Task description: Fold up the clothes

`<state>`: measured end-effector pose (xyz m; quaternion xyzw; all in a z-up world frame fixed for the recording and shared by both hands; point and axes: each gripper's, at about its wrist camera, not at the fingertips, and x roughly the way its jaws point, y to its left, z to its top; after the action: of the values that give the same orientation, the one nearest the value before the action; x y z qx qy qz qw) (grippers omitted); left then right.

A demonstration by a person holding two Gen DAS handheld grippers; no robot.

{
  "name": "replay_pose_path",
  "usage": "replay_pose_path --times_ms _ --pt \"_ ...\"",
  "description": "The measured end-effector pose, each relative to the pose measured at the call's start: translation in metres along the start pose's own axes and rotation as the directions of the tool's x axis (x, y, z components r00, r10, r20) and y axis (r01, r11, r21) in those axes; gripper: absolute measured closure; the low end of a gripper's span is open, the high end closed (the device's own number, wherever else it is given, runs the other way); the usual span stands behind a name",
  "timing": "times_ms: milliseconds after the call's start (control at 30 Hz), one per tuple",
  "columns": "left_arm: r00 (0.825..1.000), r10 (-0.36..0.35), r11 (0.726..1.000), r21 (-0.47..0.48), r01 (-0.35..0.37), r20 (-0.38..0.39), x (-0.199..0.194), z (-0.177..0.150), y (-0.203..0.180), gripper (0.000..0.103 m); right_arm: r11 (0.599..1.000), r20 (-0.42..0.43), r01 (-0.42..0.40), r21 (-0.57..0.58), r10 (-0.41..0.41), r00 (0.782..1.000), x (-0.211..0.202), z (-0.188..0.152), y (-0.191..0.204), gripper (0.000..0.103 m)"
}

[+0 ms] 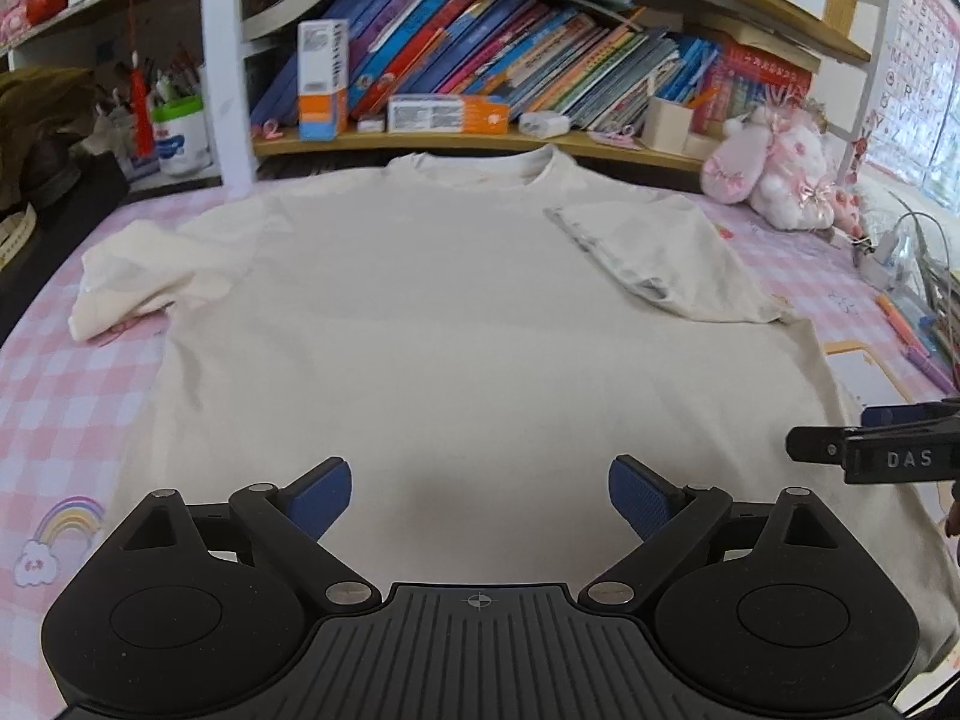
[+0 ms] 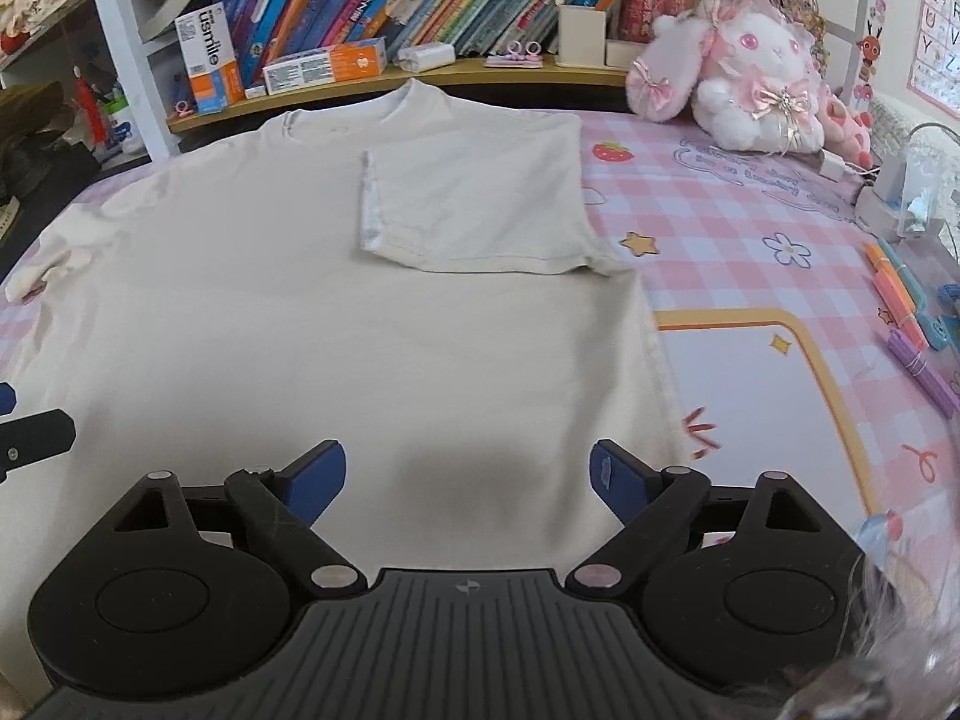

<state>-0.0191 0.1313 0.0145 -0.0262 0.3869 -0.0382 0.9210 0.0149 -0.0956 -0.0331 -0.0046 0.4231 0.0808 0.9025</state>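
My left claw (image 1: 480,495) hangs released above the lower part of the T-shirt (image 1: 456,324), its blue pads wide apart with nothing between them. My right claw (image 2: 468,477) is likewise released, hovering over the shirt's lower right part, close to its side edge. From the left wrist view, the right claw shows at the right border, and from the right wrist view a bit of the left claw shows at the left border.

The cream T-shirt lies flat on the table (image 2: 750,252), which is covered with a pink checked mat, the collar pointing away from me toward the bookshelf (image 1: 480,141). Its right sleeve (image 2: 474,204) is folded inward and rests on the chest. Its left sleeve (image 1: 129,276) lies rumpled, spread out to the side on the mat. A pink plush rabbit (image 2: 738,78) sits at the far right corner, apart from the shirt.
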Motion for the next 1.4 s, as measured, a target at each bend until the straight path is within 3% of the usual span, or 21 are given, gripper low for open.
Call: replay_pose_path --times_ms 467,600,700,800,933,1000,1100,1200,1267,1367,1400 --pt "0.999 0.004 0.993 -0.121 -0.008 -0.039 -0.002 0.000 0.108 0.008 0.999 0.026 0.038 -0.006 -0.038 0.999 -0.002 -0.009 0.082 0.009" --pt "1.000 -0.011 0.968 -0.250 0.004 -0.029 0.000 0.003 0.150 0.008 0.999 0.027 0.046 -0.014 -0.046 0.999 0.000 -0.012 0.099 0.009" --pt "0.998 -0.019 0.904 -0.428 -0.007 -0.057 0.010 0.005 0.188 0.009 0.999 0.013 0.048 -0.025 -0.048 0.999 0.002 -0.014 0.108 0.009" --pt "0.999 -0.039 0.808 -0.589 0.011 -0.035 0.020 0.003 0.223 0.012 0.997 0.017 0.060 -0.045 -0.059 0.998 0.000 -0.014 0.115 0.009" --pt "0.996 -0.073 0.664 -0.743 0.080 0.043 0.033 0.007 0.264 0.036 0.995 0.022 0.079 -0.060 -0.077 0.997 -0.002 -0.013 0.119 0.009" --pt "0.994 -0.077 0.576 -0.811 0.105 0.074 0.045 0.010 0.282 0.044 0.994 0.018 0.088 -0.060 -0.087 0.996 -0.002 -0.012 0.119 0.009" --pt "0.990 -0.066 0.422 -0.895 0.142 0.126 0.062 0.011 0.303 0.045 0.993 0.012 0.100 -0.066 -0.099 0.995 -0.002 -0.012 0.117 0.009" --pt "0.988 -0.025 0.295 -0.943 0.155 0.154 0.073 0.015 0.312 0.045 0.992 0.000 0.102 -0.073 -0.102 0.995 -0.001 -0.013 0.115 0.009" --pt "0.989 0.017 0.250 -0.958 0.140 0.149 0.077 0.019 0.313 0.045 0.992 -0.011 0.100 -0.083 -0.101 0.995 0.000 -0.013 0.113 0.009" --pt "0.991 0.075 0.262 -0.961 0.088 0.111 0.078 0.026 0.313 0.061 0.991 -0.016 0.096 -0.094 -0.098 0.995 0.001 -0.012 0.108 0.009" --pt "0.991 0.093 0.269 -0.961 0.069 0.097 0.079 0.028 0.313 0.077 0.991 -0.019 0.092 -0.094 -0.094 0.995 0.002 -0.011 0.105 0.009"
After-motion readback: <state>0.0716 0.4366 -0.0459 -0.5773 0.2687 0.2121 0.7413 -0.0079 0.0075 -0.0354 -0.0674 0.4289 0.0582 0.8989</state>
